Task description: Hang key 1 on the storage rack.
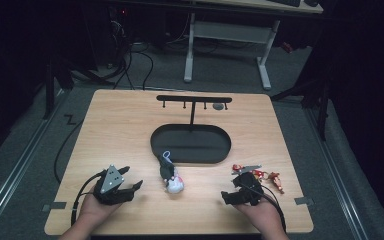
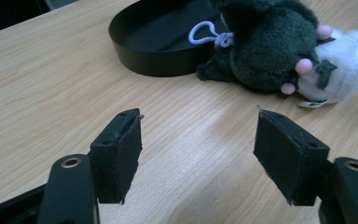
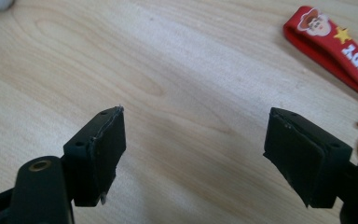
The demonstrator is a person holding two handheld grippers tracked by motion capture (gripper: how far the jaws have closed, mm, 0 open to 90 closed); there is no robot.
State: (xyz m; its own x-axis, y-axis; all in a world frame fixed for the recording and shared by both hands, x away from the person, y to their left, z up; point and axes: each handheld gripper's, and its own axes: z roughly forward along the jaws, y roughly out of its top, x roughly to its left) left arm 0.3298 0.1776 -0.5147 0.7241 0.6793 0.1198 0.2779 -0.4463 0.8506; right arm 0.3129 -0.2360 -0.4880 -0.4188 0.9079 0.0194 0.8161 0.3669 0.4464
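A dark grey and white plush toy (image 1: 170, 176) with a white loop lies on the wooden table just in front of the black oval tray (image 1: 165, 136). In the left gripper view the plush toy (image 2: 270, 51) sits beyond the jaws, against the tray (image 2: 140, 56). My left gripper (image 1: 131, 181) rests at the near left, open and empty (image 2: 198, 149). My right gripper (image 1: 234, 189) sits at the near right, open over bare wood (image 3: 196, 149). A red keychain strap (image 3: 335, 44) lies to its right, among red keychain figures (image 1: 265, 176).
A black T-shaped hook stand (image 1: 194, 102) rises from the tray's far side. The table (image 1: 110, 130) has bare wood on the left. Behind it are a white desk frame (image 1: 265, 60) and cables on the floor.
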